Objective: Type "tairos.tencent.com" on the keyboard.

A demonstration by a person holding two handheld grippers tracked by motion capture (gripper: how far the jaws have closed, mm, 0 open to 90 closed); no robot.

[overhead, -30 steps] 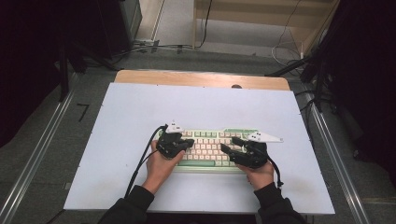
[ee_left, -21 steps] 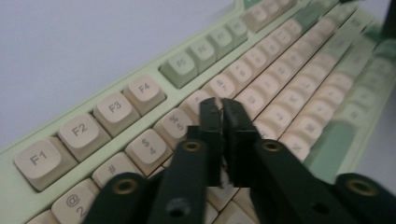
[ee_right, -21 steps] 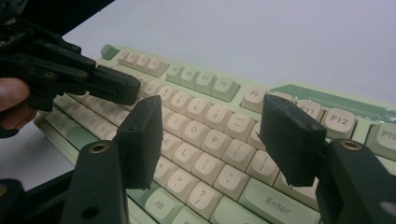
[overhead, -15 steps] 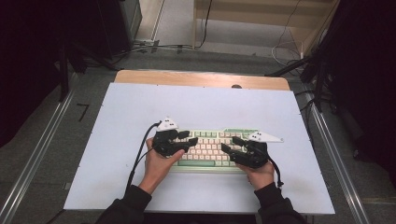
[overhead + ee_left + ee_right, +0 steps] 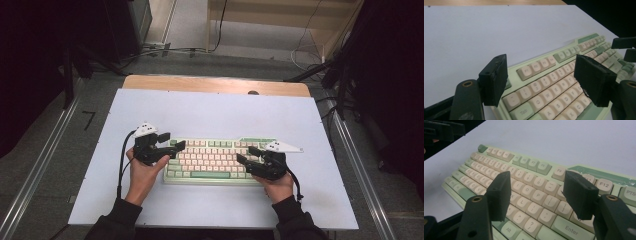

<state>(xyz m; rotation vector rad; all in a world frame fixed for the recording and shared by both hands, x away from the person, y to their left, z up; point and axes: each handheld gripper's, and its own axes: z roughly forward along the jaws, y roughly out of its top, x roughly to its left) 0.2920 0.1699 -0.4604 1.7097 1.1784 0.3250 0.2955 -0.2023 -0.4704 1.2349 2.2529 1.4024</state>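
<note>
keyboard (image 5: pixel 215 160) sat flat on the white mat (image 5: pixel 210 112) | left gripper (image 5: pixel 176 146) just opened, nothing in it | right gripper (image 5: pixel 243 155) open over keys | wooden table edge (image 5: pixel 215 84) behind

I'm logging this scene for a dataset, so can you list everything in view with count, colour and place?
keyboard: one, pale green case with cream and green keys, near middle of the mat
mat: one, pale lilac-white, covering the table
table: one, wood edge at the far side
cables: several, dark, on the floor beyond
left gripper: one, black, open over the keyboard's left end, jaws have just been opening, nothing between them
right gripper: one, black, open over the right keys
hands: two, at the near edge
</note>
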